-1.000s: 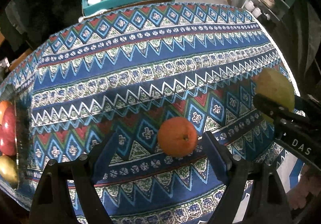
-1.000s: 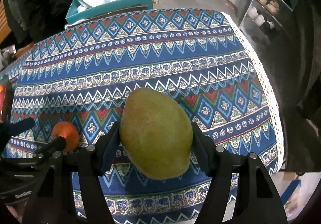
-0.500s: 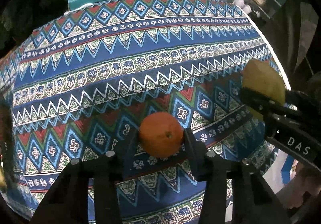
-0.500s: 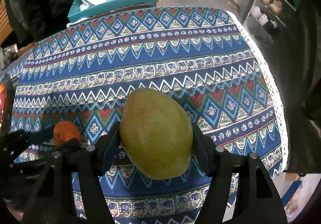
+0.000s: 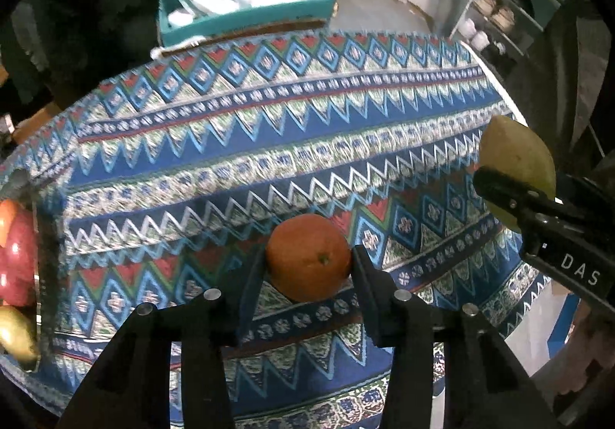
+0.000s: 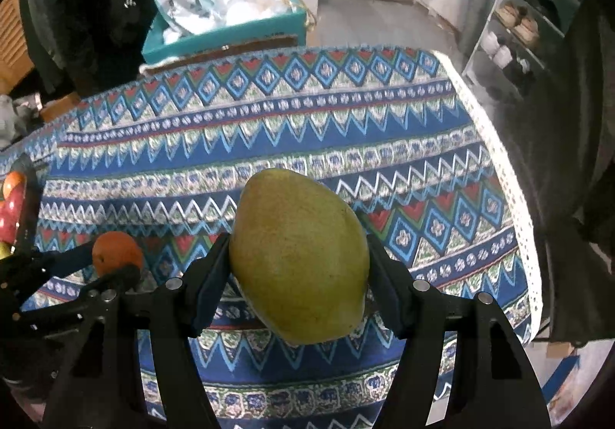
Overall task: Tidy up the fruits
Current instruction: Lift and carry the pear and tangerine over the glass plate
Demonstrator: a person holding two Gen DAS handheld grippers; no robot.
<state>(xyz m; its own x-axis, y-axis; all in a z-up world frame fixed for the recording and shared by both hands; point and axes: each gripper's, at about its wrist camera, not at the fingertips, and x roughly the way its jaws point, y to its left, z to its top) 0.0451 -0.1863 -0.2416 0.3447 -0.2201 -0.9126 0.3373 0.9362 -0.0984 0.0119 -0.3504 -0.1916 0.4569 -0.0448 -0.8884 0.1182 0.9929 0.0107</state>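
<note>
Fruit already gathered, red apples and a yellowish piece, sits in a dark tray at the far left of the tabletop, nearer the left gripper. Its jaws are clamped on a round, smooth orange. To the right, the right gripper has its jaws closed on a yellow-green mango, whose long axis points away from the jaws.

One orange and one green mango are visible. At the desk's left edge, a few red apples show, their exact number unclear, plus one yellowish fruit. One teal box stands beyond the far edge.
</note>
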